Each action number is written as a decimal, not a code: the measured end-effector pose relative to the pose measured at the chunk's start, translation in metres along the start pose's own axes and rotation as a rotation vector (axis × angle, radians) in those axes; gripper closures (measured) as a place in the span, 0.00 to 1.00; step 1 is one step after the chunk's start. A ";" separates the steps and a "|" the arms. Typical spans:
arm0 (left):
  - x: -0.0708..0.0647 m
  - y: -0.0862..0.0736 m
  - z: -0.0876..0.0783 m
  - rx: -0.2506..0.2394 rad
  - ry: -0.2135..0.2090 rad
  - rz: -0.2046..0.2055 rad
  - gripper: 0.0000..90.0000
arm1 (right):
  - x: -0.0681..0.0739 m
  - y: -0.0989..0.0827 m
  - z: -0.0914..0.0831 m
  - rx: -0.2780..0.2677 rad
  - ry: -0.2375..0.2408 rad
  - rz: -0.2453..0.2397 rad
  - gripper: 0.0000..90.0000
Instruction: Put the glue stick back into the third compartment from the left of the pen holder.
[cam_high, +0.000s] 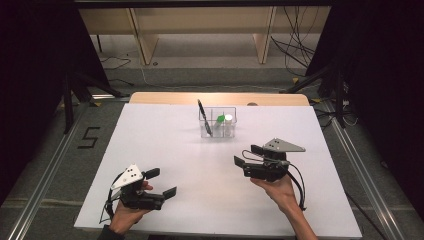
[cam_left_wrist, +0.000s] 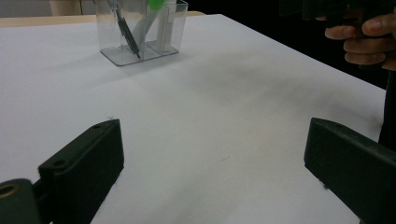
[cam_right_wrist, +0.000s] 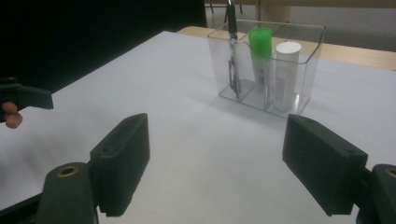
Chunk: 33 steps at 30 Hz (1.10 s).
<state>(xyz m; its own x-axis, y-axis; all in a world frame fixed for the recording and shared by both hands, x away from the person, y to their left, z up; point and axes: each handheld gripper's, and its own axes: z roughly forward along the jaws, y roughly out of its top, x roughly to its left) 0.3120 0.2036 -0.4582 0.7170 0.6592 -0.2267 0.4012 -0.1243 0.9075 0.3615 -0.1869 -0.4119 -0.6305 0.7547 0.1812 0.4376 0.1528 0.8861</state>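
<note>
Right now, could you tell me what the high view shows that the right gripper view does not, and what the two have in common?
The high view alone takes in the floor, the wooden shelf behind the table, and the right gripper, open and empty in the person's hand. The right gripper view alone gives a close side look through the clear walls, with the white tube standing upright in its own compartment. Both share the white table, the clear holder, the black pen and the green marker.

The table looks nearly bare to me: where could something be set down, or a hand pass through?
The white table is bare left and right of the clear organizer, and between it and both tongs, left and right. It is crowded inside the organizer, with a black pen, a green-capped marker and a white tube.
</note>
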 end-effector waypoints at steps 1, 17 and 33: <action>0.000 0.000 0.000 0.000 0.001 0.001 0.05 | 0.000 -0.002 -0.001 0.001 0.002 0.001 0.26; 0.000 0.000 -0.001 -0.001 -0.004 -0.004 0.05 | 0.004 -0.038 -0.025 -0.016 0.024 -0.016 0.23; -0.001 0.000 0.000 0.004 -0.012 -0.004 0.05 | 0.008 -0.061 -0.040 -0.025 0.000 -0.036 0.19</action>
<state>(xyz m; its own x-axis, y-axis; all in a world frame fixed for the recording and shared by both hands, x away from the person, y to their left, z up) 0.3113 0.2034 -0.4581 0.7223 0.6506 -0.2344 0.4060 -0.1246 0.9053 0.3040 -0.2158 -0.4469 -0.6457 0.7490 0.1486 0.3980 0.1642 0.9026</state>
